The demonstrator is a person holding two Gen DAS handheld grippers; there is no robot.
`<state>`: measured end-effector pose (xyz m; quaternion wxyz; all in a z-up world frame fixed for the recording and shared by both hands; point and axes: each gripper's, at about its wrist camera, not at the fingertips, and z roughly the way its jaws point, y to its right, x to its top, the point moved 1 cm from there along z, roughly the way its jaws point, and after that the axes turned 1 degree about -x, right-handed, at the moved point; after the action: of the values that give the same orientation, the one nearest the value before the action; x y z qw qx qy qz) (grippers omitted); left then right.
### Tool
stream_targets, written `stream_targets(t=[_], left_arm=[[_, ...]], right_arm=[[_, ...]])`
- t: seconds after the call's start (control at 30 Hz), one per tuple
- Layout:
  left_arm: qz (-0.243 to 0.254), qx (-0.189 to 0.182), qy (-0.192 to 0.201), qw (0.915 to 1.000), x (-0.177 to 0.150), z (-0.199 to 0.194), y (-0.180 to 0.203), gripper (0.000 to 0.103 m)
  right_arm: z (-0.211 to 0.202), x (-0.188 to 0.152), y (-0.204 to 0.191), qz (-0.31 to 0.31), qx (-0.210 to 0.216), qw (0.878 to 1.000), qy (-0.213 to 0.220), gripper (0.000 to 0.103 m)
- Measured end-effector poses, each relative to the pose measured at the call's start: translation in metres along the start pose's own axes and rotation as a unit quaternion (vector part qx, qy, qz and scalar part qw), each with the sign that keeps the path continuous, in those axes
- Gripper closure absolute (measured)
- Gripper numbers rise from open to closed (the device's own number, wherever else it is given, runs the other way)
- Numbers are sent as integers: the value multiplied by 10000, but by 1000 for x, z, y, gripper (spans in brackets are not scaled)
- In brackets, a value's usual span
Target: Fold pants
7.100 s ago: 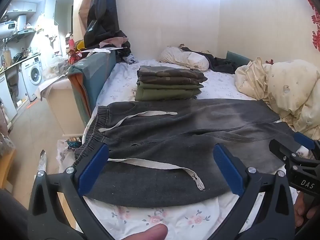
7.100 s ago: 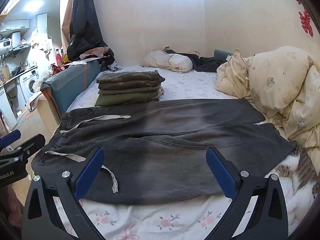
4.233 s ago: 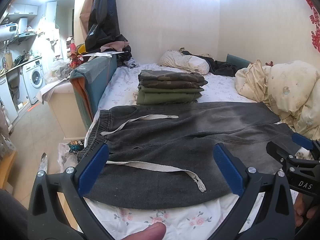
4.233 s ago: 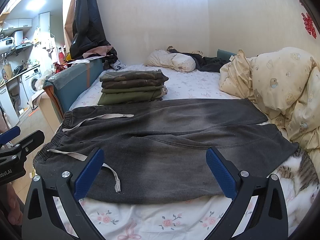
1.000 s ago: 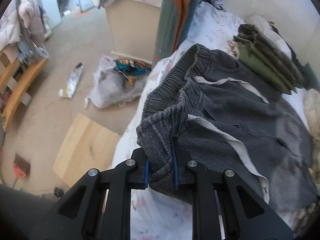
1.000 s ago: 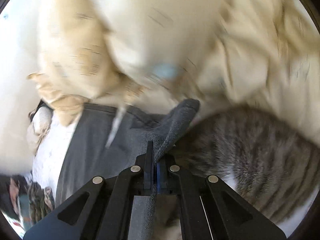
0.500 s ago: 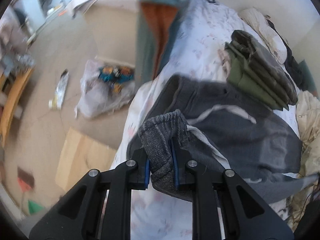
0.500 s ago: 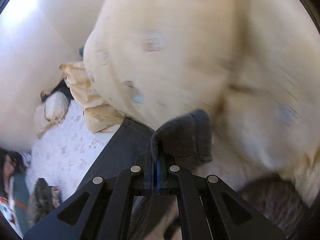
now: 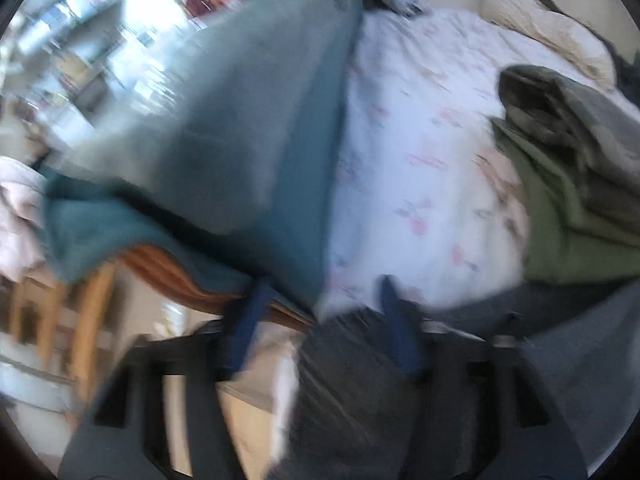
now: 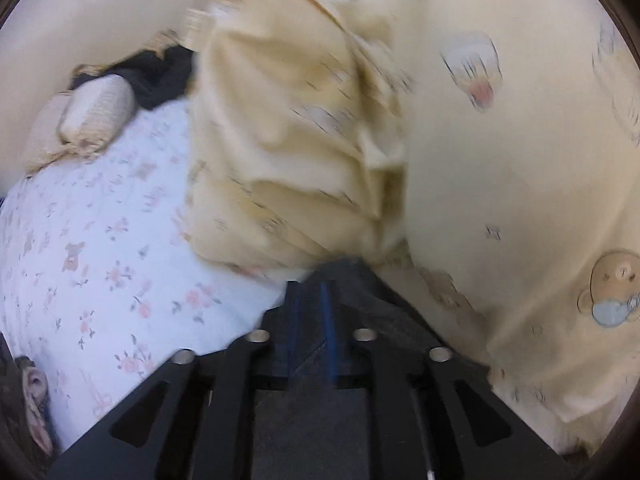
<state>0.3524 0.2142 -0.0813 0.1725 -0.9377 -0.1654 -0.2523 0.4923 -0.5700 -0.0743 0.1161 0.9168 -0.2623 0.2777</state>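
Since a second ago: I have carried both ends of the pants across the bed toward the far side, and both pairs of jaws, clamped tight on cloth then, are now letting go.
Left gripper [image 9: 320, 320]: my jaws are opening; the blue pads stand apart, with the grey waistband bunched between them, against the right-hand pad and clear of the other (the frame is smeared, so I cannot tell whether it still presses there).
Right gripper [image 10: 312, 312]: my jaws are opening too, the blue pads only narrowly apart; the dark leg end lies between them, and I cannot tell whether either pad still touches it.
Pants [image 9: 352, 392]: dark grey, heaped under my left gripper at the edge of the flowered sheet [image 9: 420, 160]; on the right the hem [image 10: 348, 280] lies against the yellow quilt [image 10: 500, 160].
Folded stack [image 9: 568, 220]: olive and camouflage clothes, just beyond the pants in the left view.
Teal board [image 9: 248, 120]: runs along the bed's side, left of the sheet.
Pillow [image 10: 88, 120]: far end of the bed, with dark clothes behind it.
Cat [image 10: 34, 408]: only an ear at the lower left edge of the right view.
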Motion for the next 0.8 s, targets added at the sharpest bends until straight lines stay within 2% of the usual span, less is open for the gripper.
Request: stream_targets(t=[0.03, 0.07, 0.1, 0.13, 0.17, 0.23, 0.27, 0.3, 0.33, 0.37, 0.4, 0.43, 0.5, 0.53, 0.57, 0.6, 0.7, 0.73, 0.8], left_arm=[[25, -18, 57, 10000, -1, -4, -2, 30], [70, 4, 196, 9998, -8, -13, -1, 30], [159, 118, 508, 9985, -19, -31, 4, 30], [222, 103, 742, 9969, -23, -42, 6, 29], [377, -38, 1162, 9925, -33, -59, 14, 29], [931, -281, 2058, 9737, -60, -91, 39, 27], [1359, -396, 2577, 9558, -80, -106, 59, 27], [1572, -545, 2687, 9488, -88, -109, 69, 26], [1896, -871, 2641, 9417, -99, -107, 83, 25], [2232, -1115, 2350, 9394, -107, -97, 98, 25], [2488, -1140, 1949, 9419, -112, -80, 112, 29], [2619, -1032, 1473, 9482, -114, -54, 122, 40], [2390, -677, 994, 9635, -102, -11, 122, 51], [2110, -722, 686, 9724, -90, 12, 116, 57], [1904, -841, 457, 9770, -82, 28, 112, 57], [1756, -909, 289, 9798, -73, 41, 110, 59], [1609, -698, 272, 9841, -64, 56, 118, 59], [1520, -630, 189, 9862, -64, 60, 121, 58], [1611, -445, 153, 9858, -69, 63, 128, 58]], right_arm=[[-2, -7, -3, -118, 44, 9999, 16, 35], [-4, -16, -9, -286, 232, 9993, 33, 36], [-7, -26, -17, -502, 487, 9976, -9, 37], [-12, -42, -25, -750, 867, 9934, -64, 37], [-17, -59, -33, -949, 1187, 9883, -130, 37], [-29, -102, -52, -1342, 1896, 9722, -282, 37], [-34, -122, -60, -1516, 2094, 9654, -339, 38], [-40, -148, -69, -1692, 2272, 9583, -381, 38], [-42, -166, -75, -1806, 2388, 9530, -456, 38], [-42, -186, -82, -1986, 2503, 9459, -569, 39], [-39, -198, -87, -2161, 2499, 9417, -629, 40], [-34, -210, -88, -2317, 2294, 9435, -597, 40], [-16, -210, -68, -2116, 1968, 9560, -496, 41], [-10, -204, -54, -1913, 1943, 9611, -440, 43], [-3, -197, -40, -1736, 1827, 9669, -392, 54], [6, -185, -19, -1566, 1561, 9745, -377, 57], [25, -160, 37, -1178, 658, 9902, -362, 56], [33, -154, 56, -1002, 372, 9933, -435, 54], [48, -140, 103, -542, -237, 9964, -609, 30]])
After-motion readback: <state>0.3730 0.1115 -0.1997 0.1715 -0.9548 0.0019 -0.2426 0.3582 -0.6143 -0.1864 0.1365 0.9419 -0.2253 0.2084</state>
